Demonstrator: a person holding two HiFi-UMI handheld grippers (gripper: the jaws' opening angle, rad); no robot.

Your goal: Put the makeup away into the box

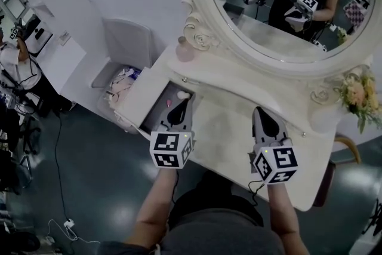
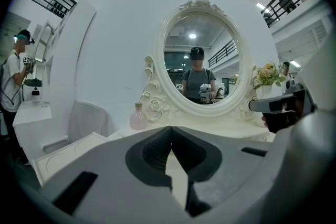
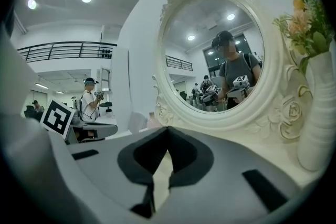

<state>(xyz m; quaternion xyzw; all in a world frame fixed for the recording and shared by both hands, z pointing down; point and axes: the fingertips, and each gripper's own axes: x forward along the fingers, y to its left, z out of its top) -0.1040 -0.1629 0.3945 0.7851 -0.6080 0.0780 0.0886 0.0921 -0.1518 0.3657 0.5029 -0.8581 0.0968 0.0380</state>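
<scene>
Head view showed the white vanity surface (image 1: 230, 128) with its open, dark-lined white box (image 1: 156, 111) at nine o'clock. The left tool (image 1: 182, 106) hung over that box, its jaws pressed together on nothing. The right tool (image 1: 261, 119), equally closed and empty, sat at three o'clock. The small round pink bottle (image 1: 184, 51) stood upright at twelve o'clock from the left tool, well apart, so the left hand looked the nearer one.

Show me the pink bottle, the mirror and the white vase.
pink bottle (image 2: 138, 119), left gripper view, on its body.
mirror (image 2: 201, 63), left gripper view, on the middle of the glass.
vase (image 3: 317, 128), right gripper view, on its side.
</scene>
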